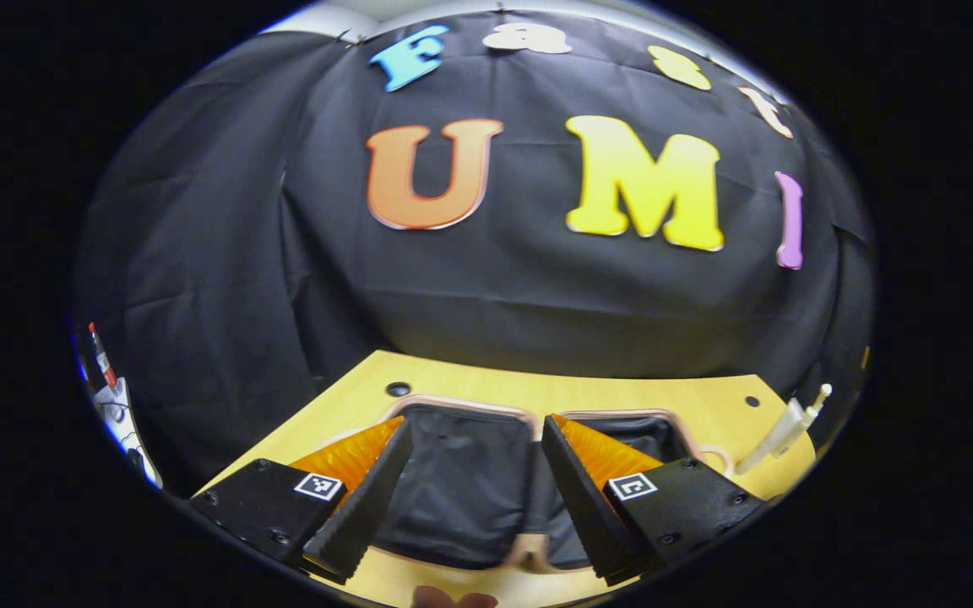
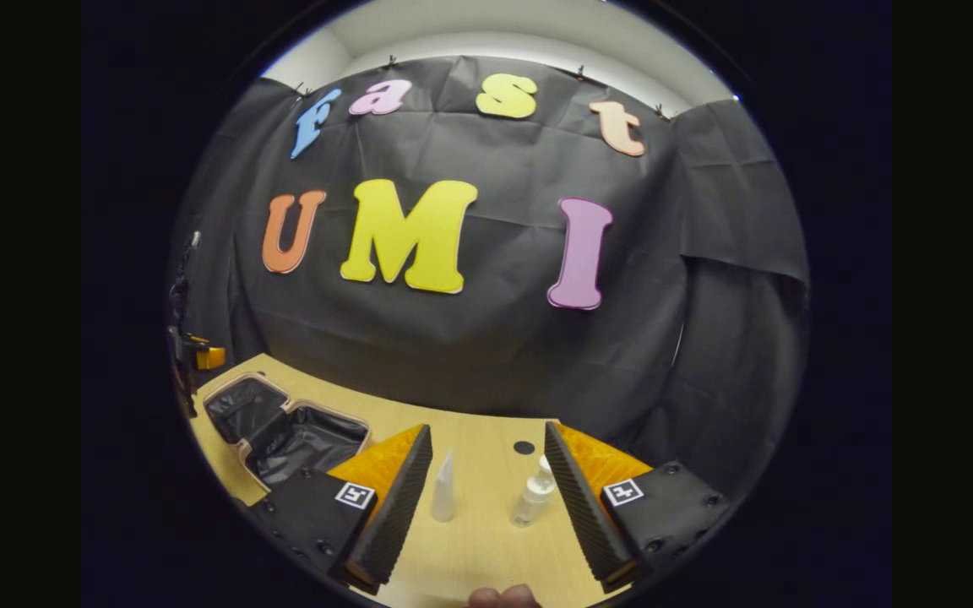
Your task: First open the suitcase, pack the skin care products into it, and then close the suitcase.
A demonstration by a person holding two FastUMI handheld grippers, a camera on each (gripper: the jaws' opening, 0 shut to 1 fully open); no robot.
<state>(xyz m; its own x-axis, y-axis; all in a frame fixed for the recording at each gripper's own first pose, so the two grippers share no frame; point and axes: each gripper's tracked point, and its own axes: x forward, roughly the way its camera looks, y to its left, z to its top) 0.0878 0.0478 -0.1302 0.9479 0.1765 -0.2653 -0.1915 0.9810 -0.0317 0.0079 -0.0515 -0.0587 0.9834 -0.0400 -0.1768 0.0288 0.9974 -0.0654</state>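
On the surface the suitcase lay open and empty; both bottles stood outside between our right hand-held gripper's spread fingers, left hand-held gripper released too, so packing and closing remained

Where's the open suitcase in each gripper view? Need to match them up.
Left gripper view: the suitcase lies open at bottom centre, directly ahead between the left gripper fingers.
Right gripper view: the same suitcase lies at lower left, beyond the right gripper.
Shared landmark: the wooden table and a white bottle.
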